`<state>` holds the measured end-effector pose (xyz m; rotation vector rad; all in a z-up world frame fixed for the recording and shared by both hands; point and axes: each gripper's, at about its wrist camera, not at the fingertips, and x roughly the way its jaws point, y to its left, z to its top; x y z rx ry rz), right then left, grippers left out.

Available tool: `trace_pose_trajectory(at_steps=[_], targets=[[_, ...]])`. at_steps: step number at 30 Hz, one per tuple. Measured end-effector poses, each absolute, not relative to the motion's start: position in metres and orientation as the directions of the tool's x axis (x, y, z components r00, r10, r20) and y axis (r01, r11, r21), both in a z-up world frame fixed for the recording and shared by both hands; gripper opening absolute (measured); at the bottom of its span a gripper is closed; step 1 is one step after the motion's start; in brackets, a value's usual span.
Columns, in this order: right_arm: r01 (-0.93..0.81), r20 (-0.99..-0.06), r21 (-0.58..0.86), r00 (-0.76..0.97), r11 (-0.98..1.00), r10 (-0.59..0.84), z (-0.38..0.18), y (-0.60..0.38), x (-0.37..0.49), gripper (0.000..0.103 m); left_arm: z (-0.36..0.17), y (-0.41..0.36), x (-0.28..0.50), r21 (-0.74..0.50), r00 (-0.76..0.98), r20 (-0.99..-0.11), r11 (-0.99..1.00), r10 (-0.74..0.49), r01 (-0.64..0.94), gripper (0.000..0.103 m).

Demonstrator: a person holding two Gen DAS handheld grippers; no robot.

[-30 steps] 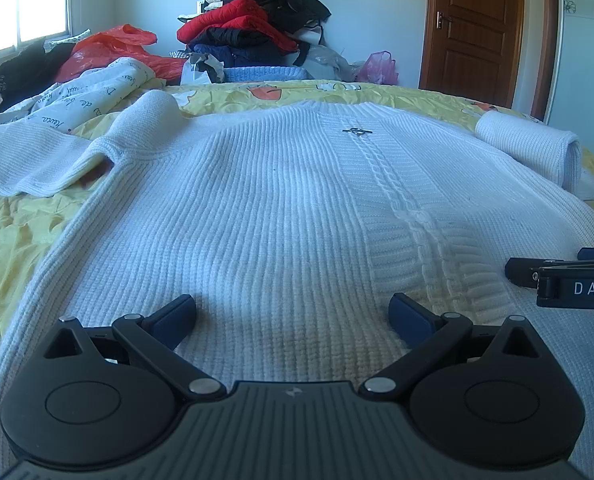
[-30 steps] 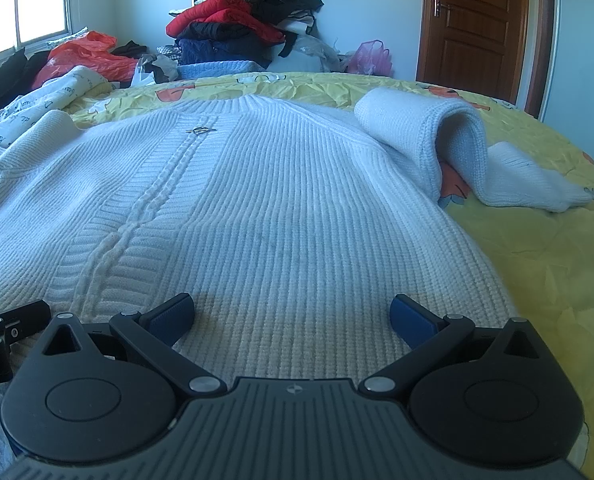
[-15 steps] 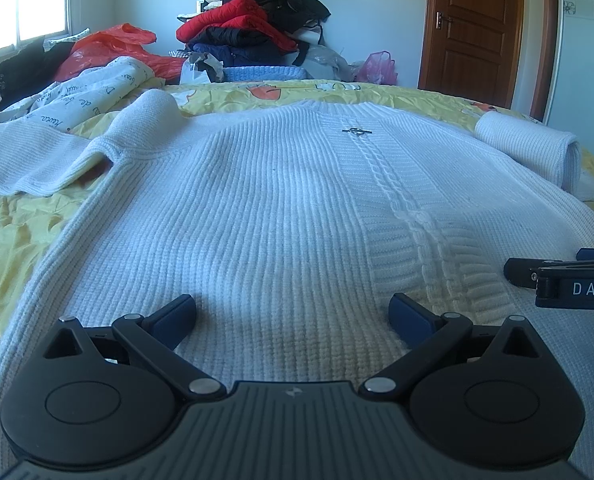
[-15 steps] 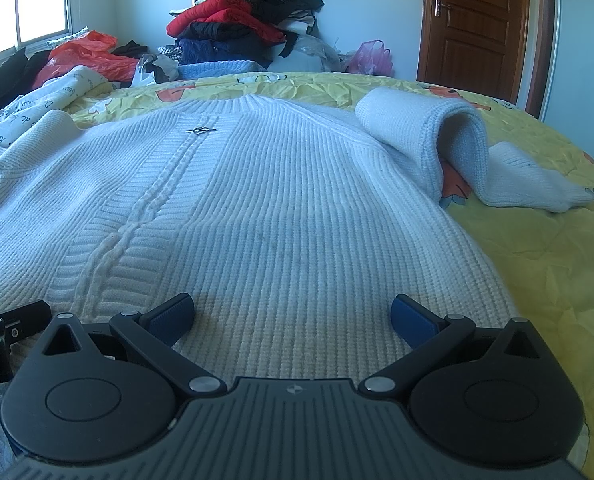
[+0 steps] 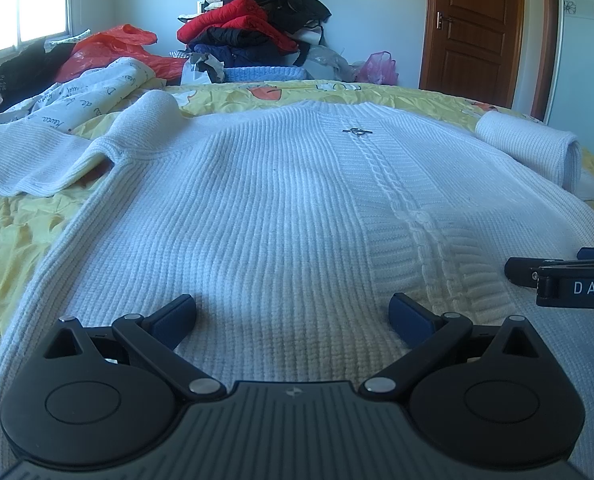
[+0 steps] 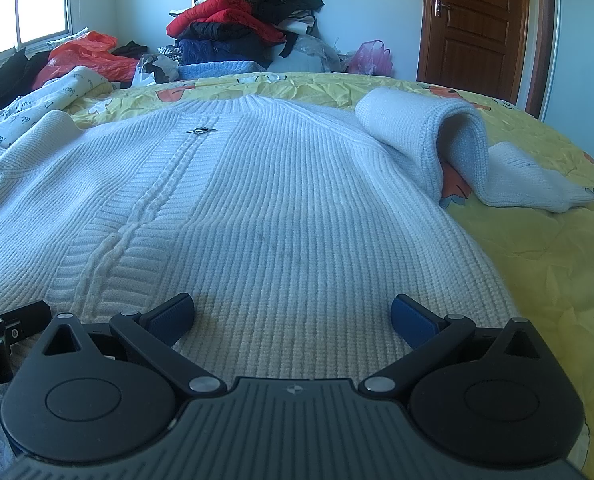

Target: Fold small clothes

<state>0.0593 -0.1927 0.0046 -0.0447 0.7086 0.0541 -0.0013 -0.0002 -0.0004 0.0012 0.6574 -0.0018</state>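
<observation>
White sweater (image 5: 281, 216) laid lengthwise ahead on the bed (image 6: 545, 248); left gripper (image 5: 293, 312) and right gripper (image 6: 293, 312) held wide (empty) at its hem.

We see a bed (image 6: 537, 240) with a crumpled yellow printed cover filling both views. A white knit sweater (image 5: 277, 220) lies flat across frame centre, sleeves bunched at left and right. A white printed cloth (image 5: 93, 96) sits upper left, a clothes pile (image 5: 253, 36) at the far top edge.
</observation>
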Motion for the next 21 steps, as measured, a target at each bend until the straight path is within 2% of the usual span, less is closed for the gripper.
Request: trace_pose_trajectory(at_steps=[9,13,15,18,21], targets=[[-0.077,-0.663,-0.025,0.747,0.997,0.041,0.007,-0.194,0.059,0.102,0.000,0.000,-0.001,0.000,0.791,-0.611,1.000,-0.002,0.003,0.103],[-0.177,-0.712,0.028,0.687,0.984,0.144,0.024,-0.205,0.063,0.103,-0.001,0.000,-0.001,-0.004,0.792,-0.610,1.000,-0.004,0.002,0.103],[-0.178,-0.677,0.098,0.710,0.979,0.197,0.037,-0.225,0.060,0.103,-0.001,-0.001,-0.001,-0.005,0.792,-0.611,1.000,-0.005,0.003,0.103],[-0.102,-0.556,0.214,0.805,0.971,0.208,0.055,-0.280,0.059,0.103,-0.001,-0.002,-0.001,-0.005,0.791,-0.612,1.000,-0.006,0.004,0.103],[0.063,-0.543,0.333,0.829,0.941,0.137,0.067,-0.348,0.080,0.103,-0.001,-0.001,0.000,-0.006,0.791,-0.612,1.000,-0.006,0.003,0.103]])
